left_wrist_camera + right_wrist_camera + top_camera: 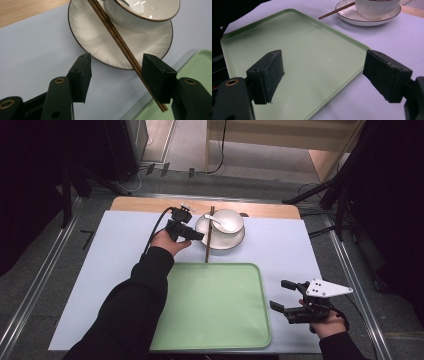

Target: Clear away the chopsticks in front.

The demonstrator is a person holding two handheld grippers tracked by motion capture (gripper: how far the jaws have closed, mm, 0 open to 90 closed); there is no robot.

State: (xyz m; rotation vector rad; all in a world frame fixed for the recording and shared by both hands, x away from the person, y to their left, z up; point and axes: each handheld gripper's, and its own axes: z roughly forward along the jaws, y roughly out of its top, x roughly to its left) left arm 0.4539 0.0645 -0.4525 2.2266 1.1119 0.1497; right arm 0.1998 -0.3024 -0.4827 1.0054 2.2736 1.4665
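My left claw (pixel 116 72) gaped wide, empty, chopsticks (pixel 117 37) brushing its right pad; my right claw (pixel 323 75) hung open over the tray (pixel 312 50).

A wooden worktop (pixel 260 210) under a pale sheet (pixel 115 250) stands on grey floor (pixel 40 270), metal rails (pixel 30 285) at 9 and 3 o'clock. Cables (pixel 220 150) trail at 12 o'clock beside pale wooden furniture (pixel 280 135); dark stands (pixel 345 185) flank both sides.
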